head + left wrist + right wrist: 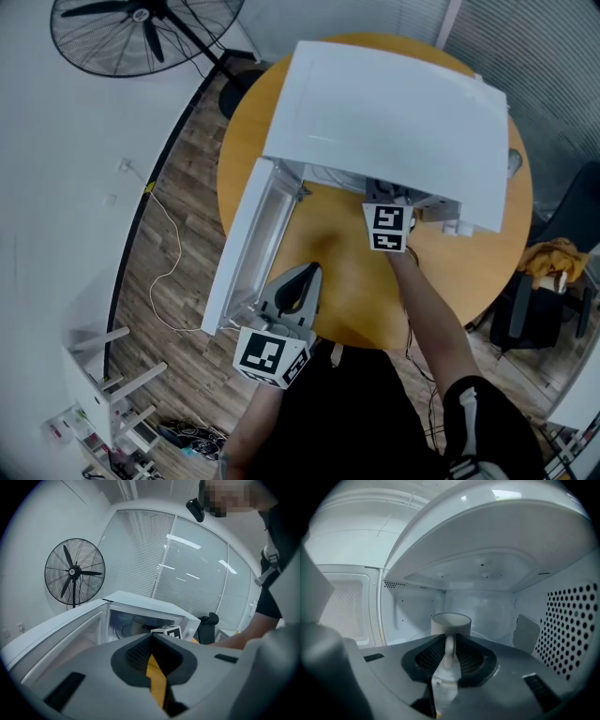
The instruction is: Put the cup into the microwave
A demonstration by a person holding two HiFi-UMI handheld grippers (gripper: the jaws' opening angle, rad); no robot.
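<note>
Nearest the lens, the left gripper (311,270) is being held low over the near edge of the round wooden table (347,281), tipped slightly downward and pointed at the microwave. Its jaws are being pressed together at the tips, and nothing is being carried between them. Just beside it, on the left, the microwave door (248,248) is being shown swung wide open. Moving across, the white microwave (394,122) is being seen from above at the middle of the table.

Further right, a bare forearm (436,319) is being stretched forward and the right gripper (450,639) is being reached into the cavity, only its marker cube being shown outside from the head view. Its jaws are being held a little apart, and the cup's handle (449,651) is being framed between them, the pads just beside it rather than clamped on it.

That cup (450,623) is being seen as a pale, plain mug, upright, mouth up, handle turned toward the gripper. It is being shown inside the microwave, near the middle of the cavity, its base being hidden behind the jaws.
</note>
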